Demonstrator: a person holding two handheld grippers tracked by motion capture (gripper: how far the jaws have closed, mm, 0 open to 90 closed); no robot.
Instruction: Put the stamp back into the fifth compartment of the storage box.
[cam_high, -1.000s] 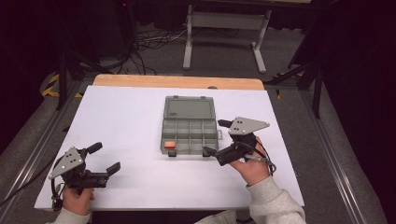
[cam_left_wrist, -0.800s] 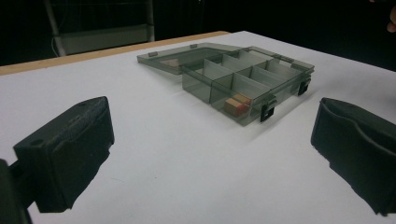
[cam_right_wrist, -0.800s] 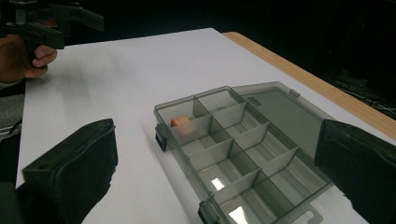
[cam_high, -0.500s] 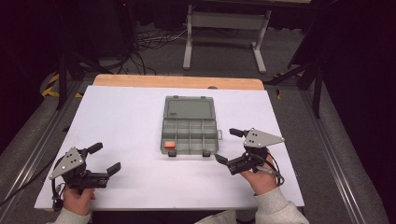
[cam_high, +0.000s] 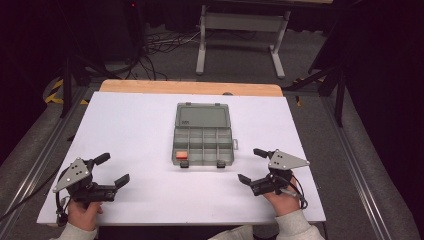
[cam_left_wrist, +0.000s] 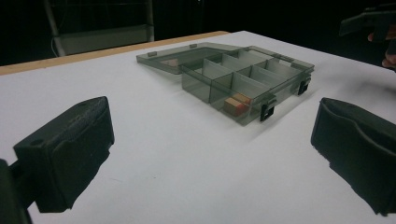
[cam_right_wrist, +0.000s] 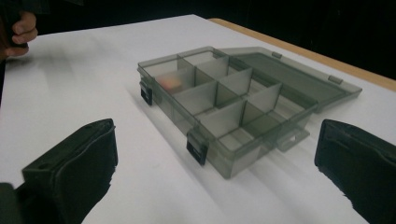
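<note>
Tabletop (cam_high: 140, 125): white, centre holds open grey organizer box (cam_high: 204, 135).
Orange piece (cam_high: 181, 155): near-left compartment.
Left gripper (cam_high: 111, 170): near-left corner, fingers spread, empty.
Right gripper (cam_high: 252, 165): near-right, fingers spread, empty.

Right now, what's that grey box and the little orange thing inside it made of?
The box looks like smoky see-through plastic: its dividers and the white table show through its walls. Its latches look like black plastic. The orange block is matte and solid; maybe wood or plastic, too small to tell.
</note>
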